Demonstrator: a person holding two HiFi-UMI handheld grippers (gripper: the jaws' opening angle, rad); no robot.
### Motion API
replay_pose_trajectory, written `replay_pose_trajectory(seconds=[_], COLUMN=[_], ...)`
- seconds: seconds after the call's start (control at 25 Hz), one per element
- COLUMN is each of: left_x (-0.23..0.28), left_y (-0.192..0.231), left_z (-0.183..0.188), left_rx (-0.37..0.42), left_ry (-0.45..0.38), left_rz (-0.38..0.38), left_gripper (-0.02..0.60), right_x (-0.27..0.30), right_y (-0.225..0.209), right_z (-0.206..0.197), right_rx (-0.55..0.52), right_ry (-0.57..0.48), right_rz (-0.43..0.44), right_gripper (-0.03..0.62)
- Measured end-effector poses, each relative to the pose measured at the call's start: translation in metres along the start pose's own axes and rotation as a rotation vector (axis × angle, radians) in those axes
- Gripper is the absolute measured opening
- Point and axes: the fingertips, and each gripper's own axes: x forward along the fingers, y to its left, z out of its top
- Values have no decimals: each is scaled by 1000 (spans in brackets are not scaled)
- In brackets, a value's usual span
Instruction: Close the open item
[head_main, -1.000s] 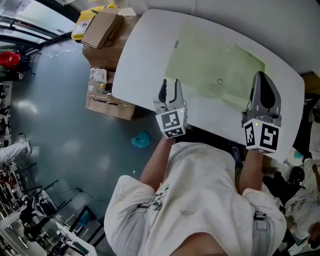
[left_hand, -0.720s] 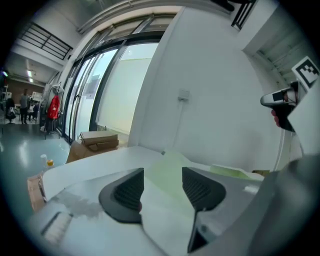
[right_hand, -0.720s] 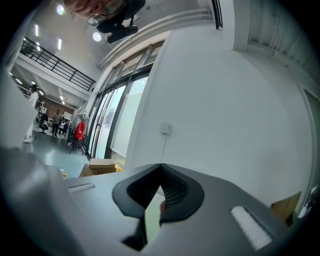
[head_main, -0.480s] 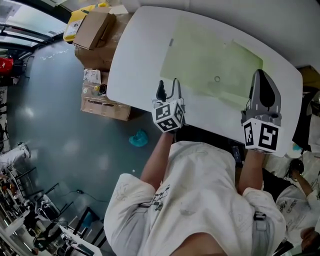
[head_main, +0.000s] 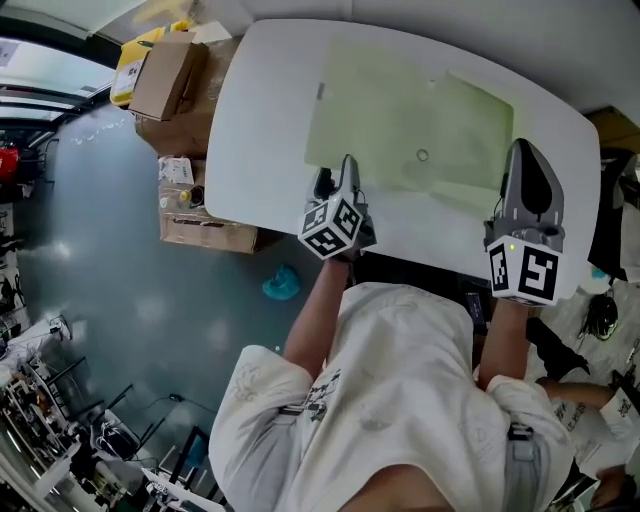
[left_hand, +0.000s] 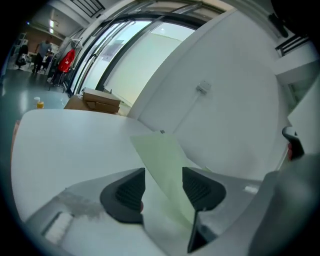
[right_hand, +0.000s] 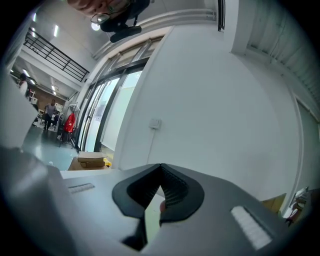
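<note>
View from above the white table (head_main: 262, 140), with the person standing at its near edge and a gripper in each hand. The thing to be closed appears to be the pale green folder (head_main: 400, 110), which lies spread flat across the far middle of the table. It shows as two panels of slightly different shade, with a small ring (head_main: 422, 155) near its near edge. No panel is raised or folded over, so by the look of it the closing has not yet begun. The left gripper (head_main: 336, 178) sits over the near left corner of the folder. Its jaws have just been opening and now stand spread wide; in the left gripper view the green sheet (left_hand: 162, 155) shows through the gap, lying on the table ahead, with neither pad pressing on it. The right gripper (head_main: 524, 160) rests at the folder's near right side with its jaws pressed together on nothing. What is left, as I judge it, is the whole job: take an edge of one panel, swing it over the other and press it flat. Cardboard boxes (head_main: 165, 80) stand on the floor off the table's left end, clear of the work.
</note>
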Motion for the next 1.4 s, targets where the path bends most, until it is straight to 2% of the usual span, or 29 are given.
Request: replay_pose_trajectory(seconds=[0.2,0.32,0.4,0.52,1.12,1.4], left_x=[6,6,5,1,-20,-27], left_y=[-5,-7,-10,-19,-87,-136], left_z=[4,9,13,19,38,44], left_rx=[11,22,33,61,265,422], left_ry=[2,-13,-25,-45,-144,-190], left_rz=[-1,15,18,2,-112,-196], left_gripper=[223,167,103,80,43,38], right_x=[-6,-9,-11,-16,-58,-79], right_y=[-13,-18,-21,-26,-56,-78], right_z=[2,0,-2,1,-9,-17], right_rx=[15,35,38,36,60,76], right_ry=[-9,-13,-13,-14,-15,0], right_rz=[-42,-55,-63,-74,-175,-242], right_gripper=[2,2,2,2,2,2])
